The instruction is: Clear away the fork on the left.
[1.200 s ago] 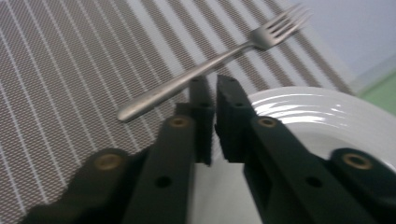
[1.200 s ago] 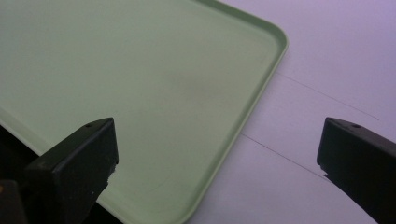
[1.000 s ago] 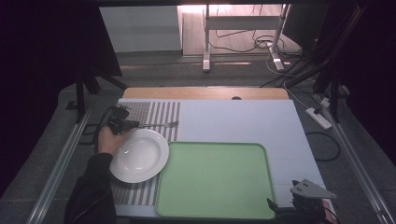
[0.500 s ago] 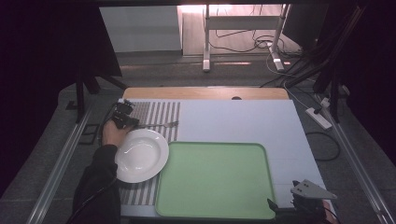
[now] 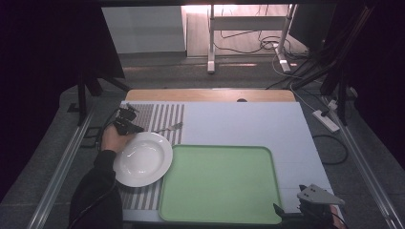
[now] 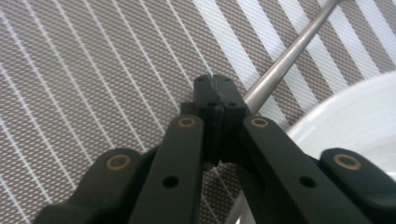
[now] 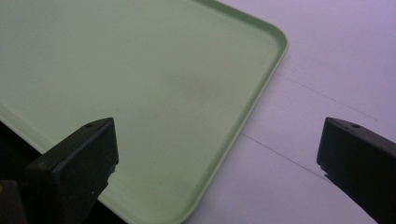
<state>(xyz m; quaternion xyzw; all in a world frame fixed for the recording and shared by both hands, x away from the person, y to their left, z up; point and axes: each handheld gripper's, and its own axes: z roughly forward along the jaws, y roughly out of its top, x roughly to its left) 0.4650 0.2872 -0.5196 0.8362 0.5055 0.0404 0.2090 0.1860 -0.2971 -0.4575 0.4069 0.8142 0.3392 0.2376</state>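
A white plate (image 5: 143, 159) lies on the striped placemat (image 5: 165, 113) at the table's left, its rim showing in the left gripper view (image 6: 355, 116). A metal fork (image 5: 170, 128) lies on the mat just beyond the plate. My left gripper (image 5: 130, 125) is at the fork's handle end, and its jaws (image 6: 215, 88) are pressed together. The handle (image 6: 289, 56) runs out from under the right jaw; I cannot see whether it is pinched. My right gripper (image 5: 291, 212) rests at the near right corner with its jaws wide apart (image 7: 217, 140) over the edge of the green tray (image 7: 140, 70).
The green tray (image 5: 219, 183) fills the near middle of the white table (image 5: 248, 119) and touches the plate's right side. A wooden strip (image 5: 210, 95) runs along the far edge. Cables and stand legs lie on the floor beyond.
The left hand and gripper have shifted slightly right and away from the plate's left rim, toward the fork's handle. The right gripper has stayed still.
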